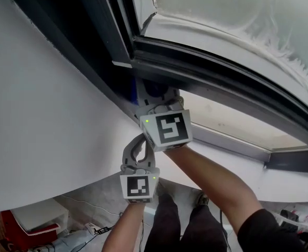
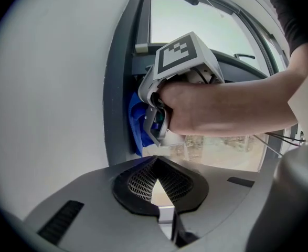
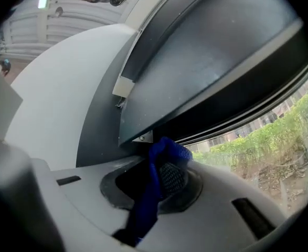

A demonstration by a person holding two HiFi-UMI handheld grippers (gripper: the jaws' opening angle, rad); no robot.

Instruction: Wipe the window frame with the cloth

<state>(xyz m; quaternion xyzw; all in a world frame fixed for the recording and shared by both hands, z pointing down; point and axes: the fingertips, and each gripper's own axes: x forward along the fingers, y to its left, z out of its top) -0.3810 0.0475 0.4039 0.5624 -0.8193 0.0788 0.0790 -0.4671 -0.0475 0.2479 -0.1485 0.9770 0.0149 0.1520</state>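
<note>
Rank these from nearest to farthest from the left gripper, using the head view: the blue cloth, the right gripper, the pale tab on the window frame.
1. Right gripper: just above the left gripper.
2. Blue cloth: at the right gripper's tips, against the window frame.
3. Pale tab: higher still, on the frame's upright left edge.

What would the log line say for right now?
right gripper: shut on blue cloth | blue cloth: at window frame corner | left gripper: shut, empty
</note>
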